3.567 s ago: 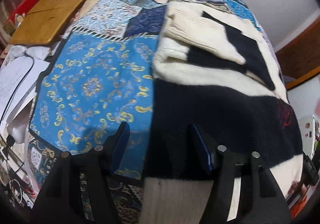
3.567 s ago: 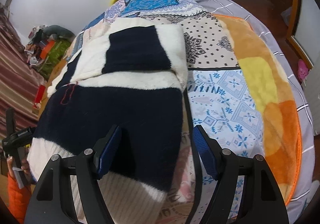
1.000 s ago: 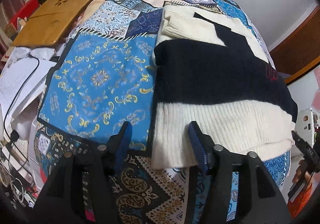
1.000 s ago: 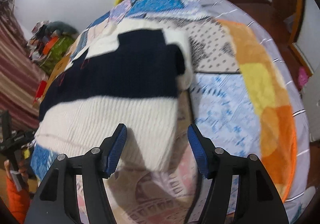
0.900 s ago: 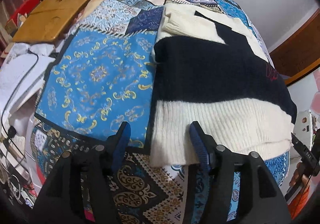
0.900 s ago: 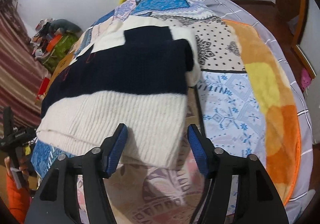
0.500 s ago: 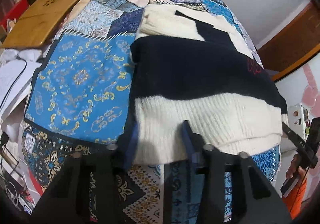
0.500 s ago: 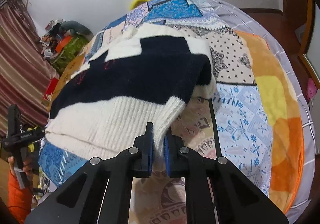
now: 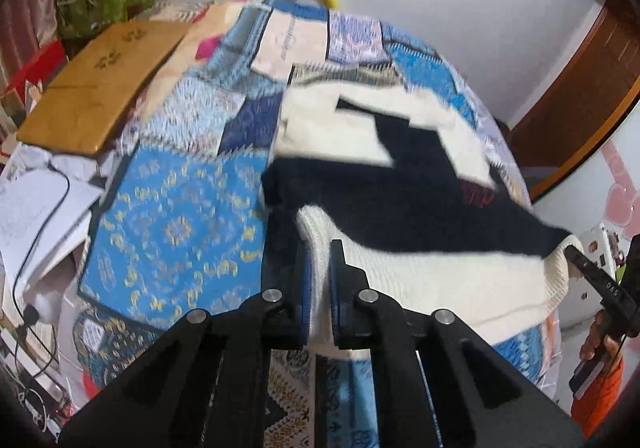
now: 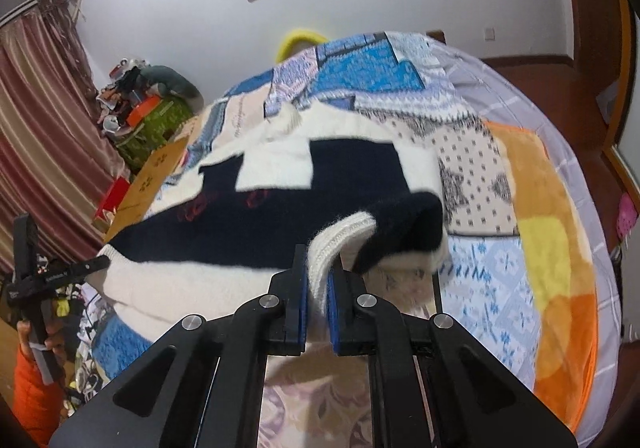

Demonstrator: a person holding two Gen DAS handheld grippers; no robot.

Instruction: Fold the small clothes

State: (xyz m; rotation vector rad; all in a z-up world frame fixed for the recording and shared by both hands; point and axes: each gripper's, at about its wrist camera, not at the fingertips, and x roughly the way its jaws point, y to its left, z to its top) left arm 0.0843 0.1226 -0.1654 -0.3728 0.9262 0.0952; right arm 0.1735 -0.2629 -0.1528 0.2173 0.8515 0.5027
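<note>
One sweater (image 9: 420,184), two grippers (image 9: 320,260)

We see the sweater (image 9: 400,176) lying on the quilt (image 9: 172,216), its near hem raised off the bed. The left gripper (image 9: 320,280) pinches the hem's left corner, the right gripper (image 10: 318,280) its right corner. Left of the quilt lies a wooden board (image 9: 100,84), with papers (image 9: 36,208) in front of it. A blanket (image 10: 552,248) lies right of the sweater.
</note>
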